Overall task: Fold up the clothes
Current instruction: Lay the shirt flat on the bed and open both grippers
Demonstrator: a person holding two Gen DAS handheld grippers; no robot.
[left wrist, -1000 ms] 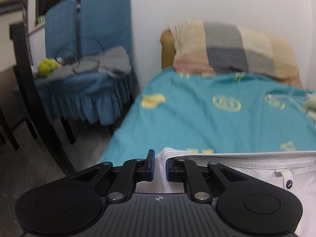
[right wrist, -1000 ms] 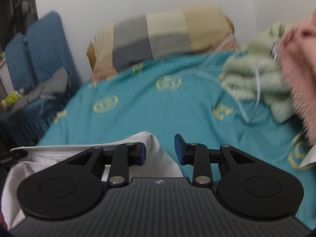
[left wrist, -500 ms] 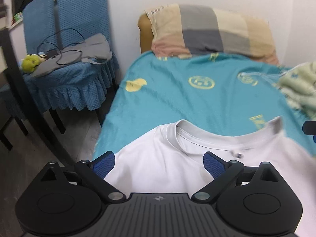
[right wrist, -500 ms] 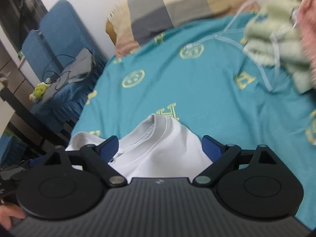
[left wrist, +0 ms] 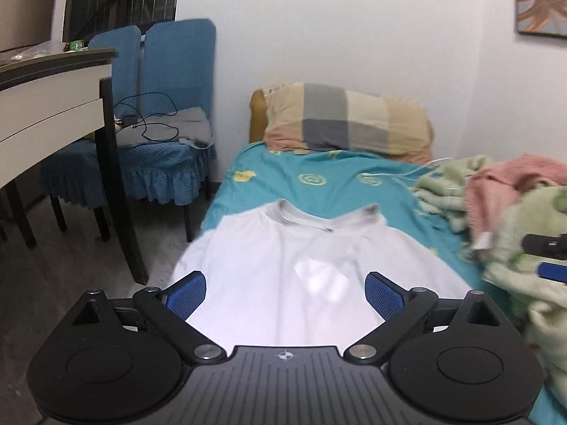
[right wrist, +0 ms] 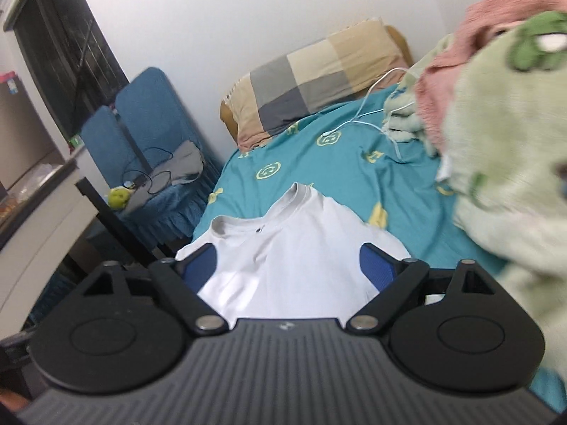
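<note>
Lying flat on the teal patterned bedsheet (left wrist: 340, 184), the white cotton t-shirt (left wrist: 304, 265) looks light, limp, non-slippery; grab a shoulder seam. Left gripper (left wrist: 285, 292) and right gripper (right wrist: 287, 264) both wide open, empty.

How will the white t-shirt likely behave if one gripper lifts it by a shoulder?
The white t-shirt is thin cloth lying flat with soft creases, so it will probably droop limply. It looks light. On the smooth teal sheet it may slide.
</note>
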